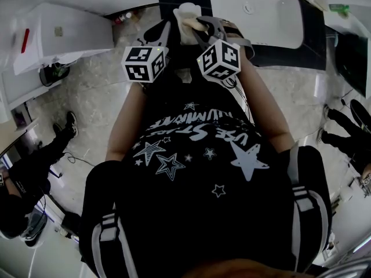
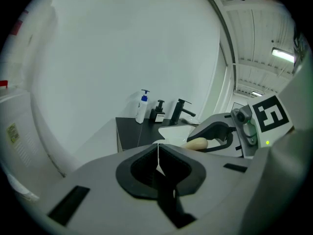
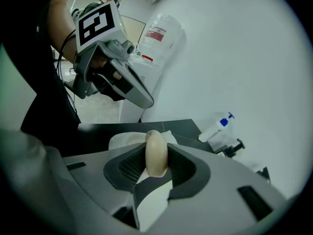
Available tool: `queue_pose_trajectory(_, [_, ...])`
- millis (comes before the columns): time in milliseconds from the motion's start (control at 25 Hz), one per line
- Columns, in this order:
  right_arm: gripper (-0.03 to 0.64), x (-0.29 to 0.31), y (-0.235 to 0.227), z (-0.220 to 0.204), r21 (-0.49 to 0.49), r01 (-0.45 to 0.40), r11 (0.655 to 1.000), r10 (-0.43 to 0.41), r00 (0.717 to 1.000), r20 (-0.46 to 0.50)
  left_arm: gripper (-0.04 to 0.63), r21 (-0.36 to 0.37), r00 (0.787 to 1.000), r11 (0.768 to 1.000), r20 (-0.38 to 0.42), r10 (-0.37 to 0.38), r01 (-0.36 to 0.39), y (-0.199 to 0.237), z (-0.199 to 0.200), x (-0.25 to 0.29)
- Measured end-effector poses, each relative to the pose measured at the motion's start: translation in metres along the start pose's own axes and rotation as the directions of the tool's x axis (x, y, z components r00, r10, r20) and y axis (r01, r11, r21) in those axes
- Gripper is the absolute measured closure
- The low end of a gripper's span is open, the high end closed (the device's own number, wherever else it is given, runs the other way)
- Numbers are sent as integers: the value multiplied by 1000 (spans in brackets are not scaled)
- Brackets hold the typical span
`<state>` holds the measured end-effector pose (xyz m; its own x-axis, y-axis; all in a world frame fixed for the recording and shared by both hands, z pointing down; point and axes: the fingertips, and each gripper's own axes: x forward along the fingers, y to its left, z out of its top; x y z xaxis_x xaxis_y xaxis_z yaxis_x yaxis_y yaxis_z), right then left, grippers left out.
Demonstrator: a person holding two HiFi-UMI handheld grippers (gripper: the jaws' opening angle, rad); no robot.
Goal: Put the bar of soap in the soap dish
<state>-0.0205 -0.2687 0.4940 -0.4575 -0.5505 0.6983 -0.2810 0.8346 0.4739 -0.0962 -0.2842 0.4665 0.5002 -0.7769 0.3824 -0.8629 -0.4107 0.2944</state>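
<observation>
1. While the head view is mostly filled by the person's black star-printed shirt (image 1: 203,172), it is the one view with both grippers side by side, at top centre.
2. At that view's upper right, a white basin (image 1: 255,10) sits in a dark counter (image 1: 290,54). Only the left gripper view shows the black tap (image 2: 182,110) standing at the basin's edge.
3. Only the right gripper view shows a large clear water bottle (image 3: 161,31) with a red label, at upper centre.
4. In its own view the left gripper (image 2: 158,159) has its jaws clenched together at lower centre. Just a thin pale slit runs between the pads, and nothing is held.
5. At lower centre of its own view, the right gripper (image 3: 156,166) is grasping the soap, with both ribbed pads pressed against it.
6. Just left of the tap in the left gripper view, a white pump bottle (image 2: 142,109) with a blue top stands on the counter.
7. In the right gripper view the bar of soap (image 3: 156,152) stands on edge between the pads, with the basin behind it. The left gripper view shows it from the side at centre right, as a pale oval poking out of the right gripper's jaws.
</observation>
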Motion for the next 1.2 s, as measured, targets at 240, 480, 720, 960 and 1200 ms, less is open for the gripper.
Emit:
queue_pose_trajectory(240, [489, 3, 1, -1, -109, 38, 993, -45, 997, -66, 577, 11, 999, 1000, -21, -28, 28, 0, -1, 0])
queue_pose_trajectory(480, [489, 8, -4, -6, -95, 70, 993, -83, 987, -135, 578, 16, 998, 999, -29, -49, 50, 0, -2, -1])
queue_pose_trajectory(720, [489, 12, -5, -4, -51, 77, 996, -83, 987, -140, 578, 14, 998, 998, -28, -57, 57, 2, -2, -7])
queue_pose_trajectory(960, [489, 11, -1, 1, -35, 66, 997, -70, 990, -125, 578, 12, 998, 998, -19, -56, 56, 8, -1, -12])
queue_pose_trajectory(1200, [488, 9, 3, 5, -13, 39, 999, -40, 995, -87, 578, 14, 998, 998, -12, -63, 64, 7, 2, -12])
